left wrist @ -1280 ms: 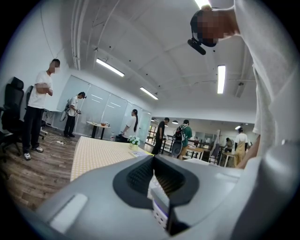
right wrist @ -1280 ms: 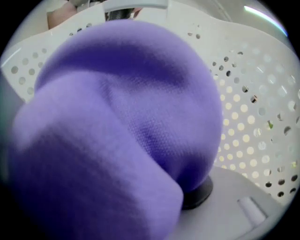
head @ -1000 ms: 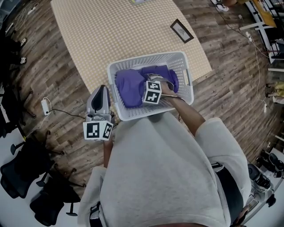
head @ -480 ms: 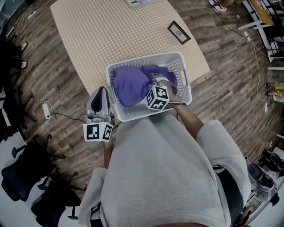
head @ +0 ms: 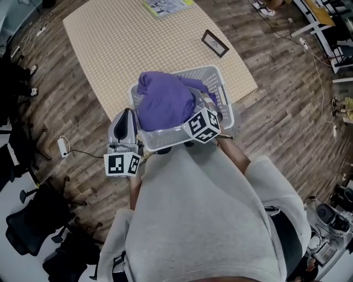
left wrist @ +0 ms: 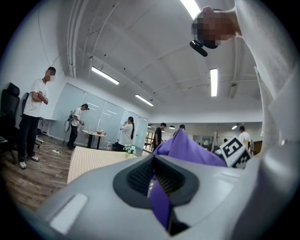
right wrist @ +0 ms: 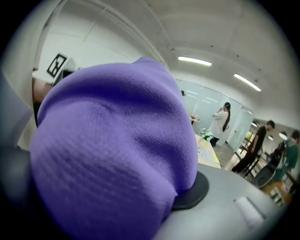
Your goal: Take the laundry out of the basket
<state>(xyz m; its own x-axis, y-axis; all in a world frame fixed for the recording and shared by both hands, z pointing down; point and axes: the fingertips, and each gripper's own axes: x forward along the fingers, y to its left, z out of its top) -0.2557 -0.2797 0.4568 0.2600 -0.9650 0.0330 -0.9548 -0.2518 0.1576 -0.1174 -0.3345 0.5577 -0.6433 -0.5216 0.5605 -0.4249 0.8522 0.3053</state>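
A white slatted laundry basket (head: 225,95) stands on the floor in front of me. A bundle of purple laundry (head: 164,101) hangs bunched above its left half, with my right gripper (head: 194,113) shut on it. That gripper's marker cube (head: 204,124) shows just below the cloth. In the right gripper view the purple laundry (right wrist: 112,150) fills the frame and hides all but one dark pad (right wrist: 196,190). My left gripper (head: 127,114) is outside the basket's left wall, jaws together and holding nothing. A thin purple sliver shows in the slit of the left gripper (left wrist: 157,180).
A beige rug (head: 127,38) lies beyond the basket, with a framed picture (head: 214,43) and a magazine (head: 162,5) on it. A power adapter with its cable (head: 62,146) and black office chairs (head: 25,234) are on my left. Several people stand far off (left wrist: 35,110).
My right gripper has risen with the purple laundry, from lying inside the basket to hanging above its rim. The left gripper has stayed beside the basket.
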